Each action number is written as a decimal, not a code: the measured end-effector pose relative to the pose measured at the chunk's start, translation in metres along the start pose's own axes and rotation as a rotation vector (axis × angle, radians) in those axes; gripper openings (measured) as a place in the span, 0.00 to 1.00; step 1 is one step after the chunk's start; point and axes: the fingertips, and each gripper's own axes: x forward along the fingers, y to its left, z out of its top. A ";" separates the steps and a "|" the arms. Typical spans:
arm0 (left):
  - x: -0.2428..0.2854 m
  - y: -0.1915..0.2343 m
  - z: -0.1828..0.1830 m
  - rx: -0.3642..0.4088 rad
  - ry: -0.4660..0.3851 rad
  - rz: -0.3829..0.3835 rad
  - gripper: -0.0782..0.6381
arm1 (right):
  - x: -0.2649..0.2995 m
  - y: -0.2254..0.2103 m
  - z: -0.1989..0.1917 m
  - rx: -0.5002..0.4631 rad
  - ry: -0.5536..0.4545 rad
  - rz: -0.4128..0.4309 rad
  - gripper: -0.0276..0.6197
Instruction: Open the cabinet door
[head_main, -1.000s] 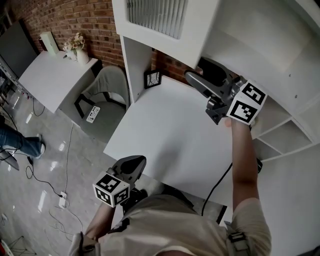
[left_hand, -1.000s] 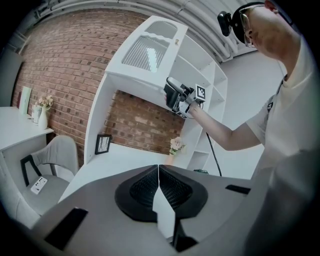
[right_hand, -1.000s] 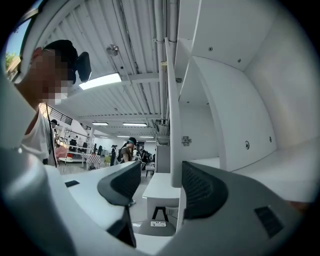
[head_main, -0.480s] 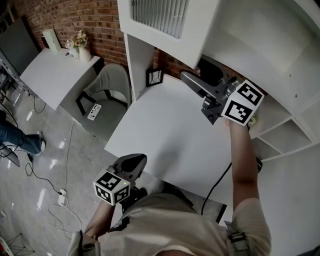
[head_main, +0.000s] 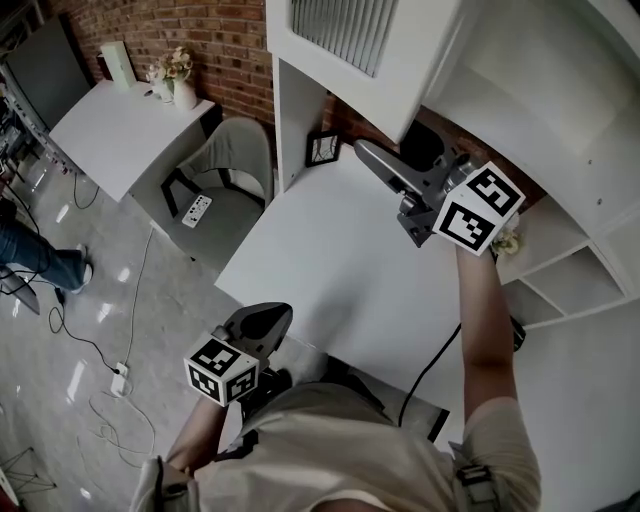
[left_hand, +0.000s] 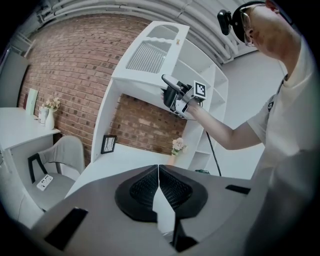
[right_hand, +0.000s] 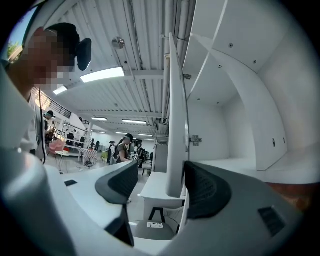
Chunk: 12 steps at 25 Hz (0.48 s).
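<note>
The white cabinet door (head_main: 370, 50), with a slatted panel, stands swung out from the cabinet above the desk. My right gripper (head_main: 362, 152) is raised level at the door's lower edge. In the right gripper view the door's edge (right_hand: 175, 125) stands between the jaws, close to the right pad (right_hand: 205, 190) and well apart from the left one. The right gripper (right_hand: 159, 182) is opening its jaws. My left gripper (head_main: 272, 318) hangs low by the desk's near edge, shut and holding nothing, its pads meeting in the left gripper view (left_hand: 158, 185).
A white desk (head_main: 330, 270) lies below the cabinet with a small picture frame (head_main: 322, 148) at its back. Open shelves (head_main: 570, 270) and a small flower pot (head_main: 507, 240) are at the right. A grey chair (head_main: 225, 175) and a side table with a vase (head_main: 180, 80) stand left.
My right gripper has shifted a little to the left along the door's lower edge. The left gripper has stayed where it was. The head view has drifted slightly.
</note>
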 end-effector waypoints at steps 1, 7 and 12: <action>-0.003 0.000 -0.001 -0.001 0.000 0.005 0.14 | 0.001 0.003 0.000 -0.009 0.003 -0.004 0.49; -0.013 -0.005 -0.003 -0.009 -0.011 0.008 0.14 | 0.012 0.028 0.002 -0.026 0.022 0.034 0.49; -0.018 -0.004 -0.001 -0.011 -0.026 0.020 0.14 | 0.022 0.044 0.000 -0.065 0.035 0.074 0.48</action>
